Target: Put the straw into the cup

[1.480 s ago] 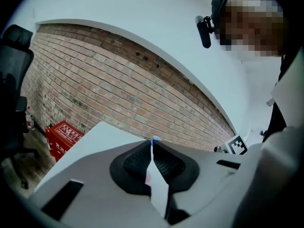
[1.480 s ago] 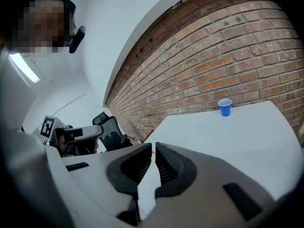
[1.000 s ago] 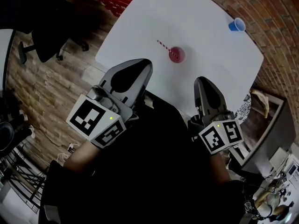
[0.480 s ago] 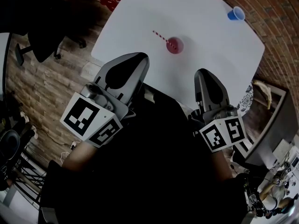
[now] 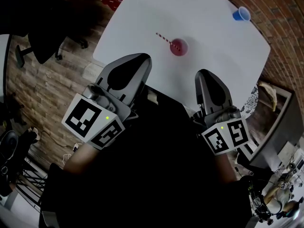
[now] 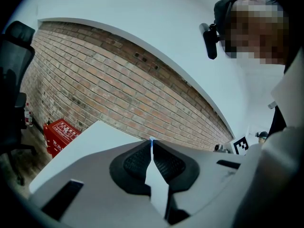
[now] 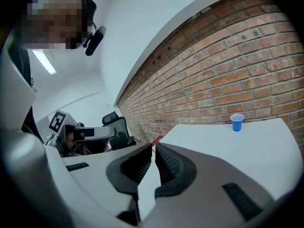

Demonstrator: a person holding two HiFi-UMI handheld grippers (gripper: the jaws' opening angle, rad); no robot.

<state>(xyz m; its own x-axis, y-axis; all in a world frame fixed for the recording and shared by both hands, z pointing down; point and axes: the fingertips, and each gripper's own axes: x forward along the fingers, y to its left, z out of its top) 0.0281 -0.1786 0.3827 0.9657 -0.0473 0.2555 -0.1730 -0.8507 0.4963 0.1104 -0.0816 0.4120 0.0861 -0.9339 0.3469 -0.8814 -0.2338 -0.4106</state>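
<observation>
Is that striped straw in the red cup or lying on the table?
In: one end of the straw sits inside the red cup, the rest slanting out over its rim.

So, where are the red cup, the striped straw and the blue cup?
round red plastic cup (image 5: 179,47): head view, on its open top.
thin red-and-white striped straw (image 5: 163,37): head view, on its middle.
small blue plastic cup (image 7: 236,122): right gripper view, on its side wall.

We see a small red cup (image 5: 179,46) standing upright near the middle of the white table (image 5: 213,27), a little closer to its near edge. A red-and-white striped straw (image 5: 164,38) has its lower end in the cup's mouth and leans out over the rim toward the table's left corner.
</observation>
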